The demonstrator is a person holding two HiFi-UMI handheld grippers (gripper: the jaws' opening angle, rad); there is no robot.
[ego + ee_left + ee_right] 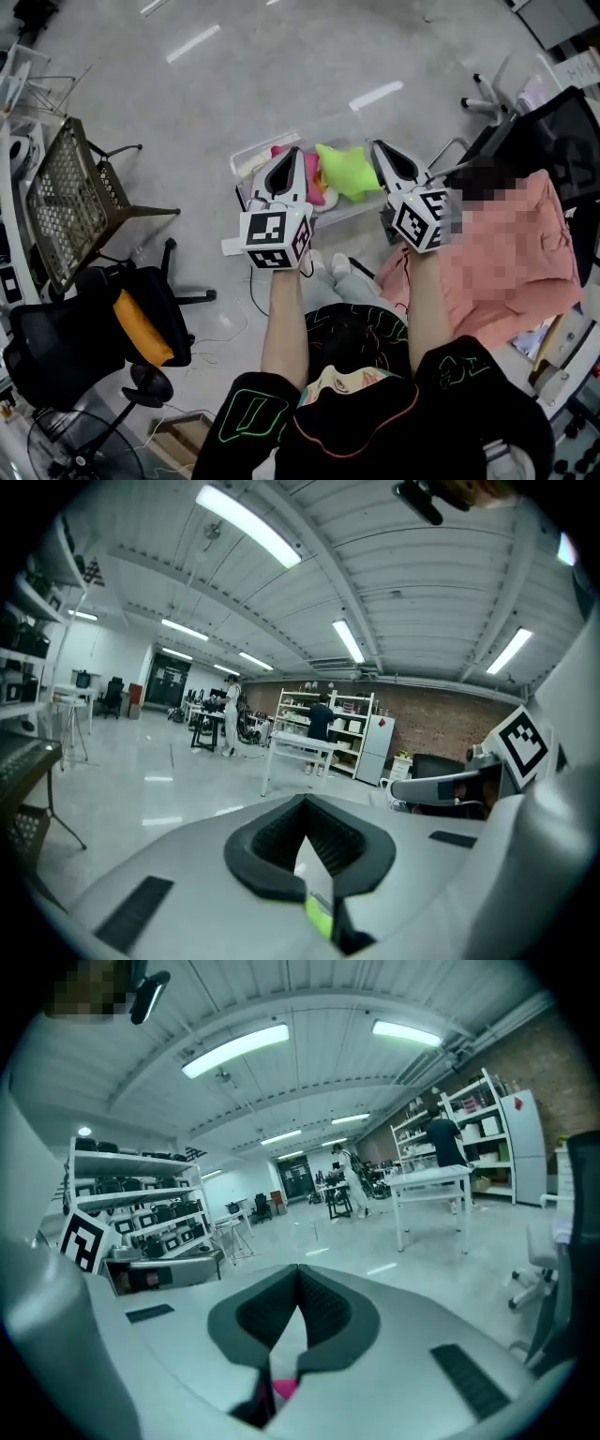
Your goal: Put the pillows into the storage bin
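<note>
Looking down in the head view, the left gripper (292,155) and right gripper (379,147) hang above one clear plastic storage bin (246,167). It holds two pillows, a pink plush pillow (316,190) and a lime-green star-shaped pillow (347,169). In the left gripper view the jaws are pressed together and empty, with a green sliver below. In the right gripper view the jaws are likewise together, with a pink sliver below.

Head view looks steeply down on left gripper (292,157) and right gripper (380,148); gripper views face across the room, each glimpsing the other.

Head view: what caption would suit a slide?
Left tool and right tool, both shut, held above a clear bin containing a pink pillow and a green pillow.
</note>
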